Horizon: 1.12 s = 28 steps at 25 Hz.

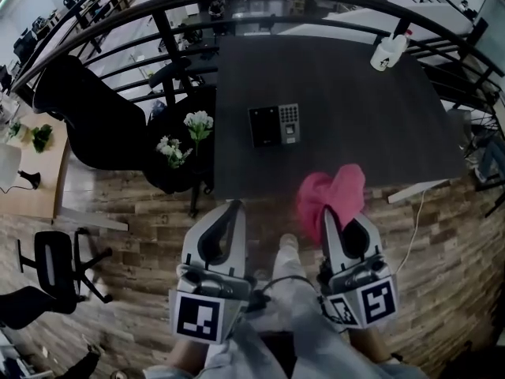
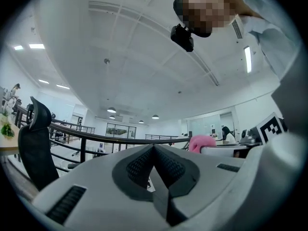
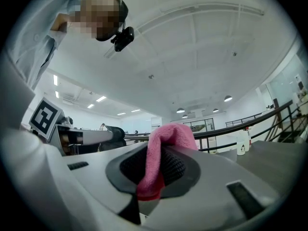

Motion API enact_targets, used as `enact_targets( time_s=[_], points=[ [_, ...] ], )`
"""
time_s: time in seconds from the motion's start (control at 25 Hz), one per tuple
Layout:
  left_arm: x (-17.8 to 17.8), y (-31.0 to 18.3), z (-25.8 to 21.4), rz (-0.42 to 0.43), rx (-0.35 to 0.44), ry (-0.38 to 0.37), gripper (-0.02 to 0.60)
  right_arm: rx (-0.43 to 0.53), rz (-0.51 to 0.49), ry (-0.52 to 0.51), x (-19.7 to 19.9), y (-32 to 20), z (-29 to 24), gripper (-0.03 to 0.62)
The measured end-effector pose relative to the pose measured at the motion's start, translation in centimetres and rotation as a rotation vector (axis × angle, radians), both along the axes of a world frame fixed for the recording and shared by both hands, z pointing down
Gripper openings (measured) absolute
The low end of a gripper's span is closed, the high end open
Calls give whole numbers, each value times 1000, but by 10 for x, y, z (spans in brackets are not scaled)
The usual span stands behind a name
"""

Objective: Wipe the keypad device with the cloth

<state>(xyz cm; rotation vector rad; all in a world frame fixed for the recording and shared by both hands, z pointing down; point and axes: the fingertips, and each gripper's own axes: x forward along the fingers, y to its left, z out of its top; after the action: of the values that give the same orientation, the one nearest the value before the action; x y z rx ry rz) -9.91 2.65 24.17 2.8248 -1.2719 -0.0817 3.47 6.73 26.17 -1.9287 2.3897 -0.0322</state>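
The keypad device (image 1: 274,124), black with a grey key block at its right, lies flat on the dark table (image 1: 379,125), well ahead of both grippers. My right gripper (image 1: 330,212) is shut on a pink cloth (image 1: 331,192), which bunches above its tips at the table's near edge; the same cloth (image 3: 161,153) hangs pinched between the dark pads in the right gripper view. My left gripper (image 1: 234,206) is held off the table's near left corner, its jaws shut with nothing between them (image 2: 154,150). Both grippers tilt upward toward the ceiling.
A white bottle (image 1: 388,52) stands at the table's far right. White flowers (image 1: 185,136) sit on a small dark stand left of the table. A black chair (image 1: 91,113) and a curved black railing (image 1: 158,14) lie beyond. Wood floor is under me.
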Motion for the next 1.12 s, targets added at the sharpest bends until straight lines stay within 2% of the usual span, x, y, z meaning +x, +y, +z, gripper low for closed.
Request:
enact_targets(
  time_s=[0.68, 0.84, 1.0, 1.12],
  points=[
    [65, -87, 3, -144, -31, -7, 12, -66, -146, 27, 75, -117, 23, 55],
    [76, -99, 1, -166, -37, 46, 12, -124, -189, 50, 87, -138, 39, 55],
    [82, -107, 4, -207, -38, 32, 12, -186, -228, 115, 94, -154, 64, 55],
    [80, -114, 10, -244, -41, 9, 12, -252, -211, 150, 102, -163, 85, 55]
  ],
)
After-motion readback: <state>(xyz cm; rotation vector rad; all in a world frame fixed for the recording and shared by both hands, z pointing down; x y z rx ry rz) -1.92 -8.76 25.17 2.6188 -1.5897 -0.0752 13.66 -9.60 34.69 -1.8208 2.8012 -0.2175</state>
